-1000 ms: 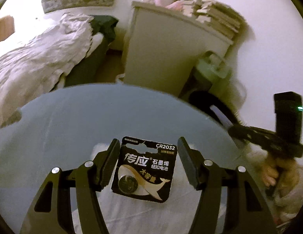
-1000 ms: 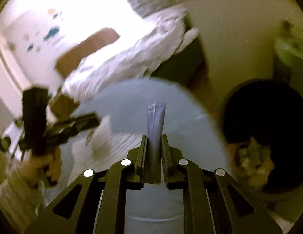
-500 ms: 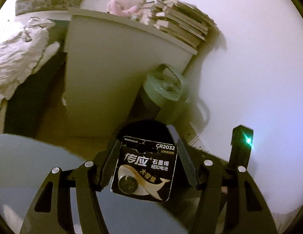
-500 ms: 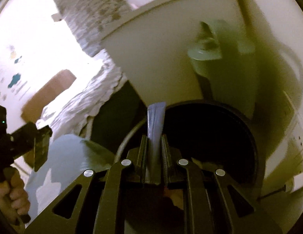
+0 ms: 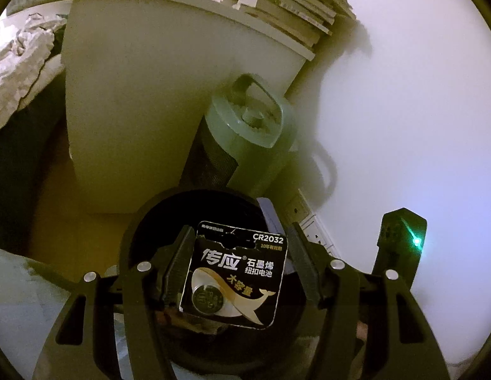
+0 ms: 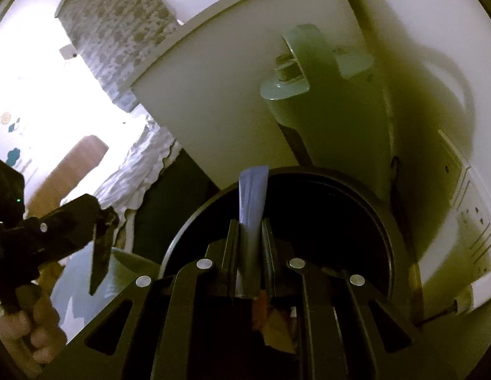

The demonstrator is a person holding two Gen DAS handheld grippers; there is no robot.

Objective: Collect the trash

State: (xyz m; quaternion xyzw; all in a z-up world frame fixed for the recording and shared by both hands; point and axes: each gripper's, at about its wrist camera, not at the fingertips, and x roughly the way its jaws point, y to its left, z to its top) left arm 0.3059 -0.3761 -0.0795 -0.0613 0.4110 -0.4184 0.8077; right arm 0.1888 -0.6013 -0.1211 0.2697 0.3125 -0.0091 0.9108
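Two pieces of trash are being carried over the black bin (image 5: 141,221), one in each gripper. The left gripper (image 5: 237,272) is being kept clamped on a battery card (image 5: 233,272) (a CR2032 coin-cell pack, printed face to the camera), its fingers pressing on the card's side edges; the bin's dark mouth is lying behind it, from about nine o'clock round to three. The right gripper (image 6: 250,243) is being kept closed on a thin bluish wrapper (image 6: 253,196), which is sticking up toward twelve o'clock over the bin's opening. A pale green appliance (image 5: 255,126) is standing just behind the bin at twelve o'clock, beside a white cabinet (image 5: 144,95). The step in hand is judged to be the drop. Next, each pair of jaws is needing to be opened while centred over the opening, so nothing is landing on the rim or floor.
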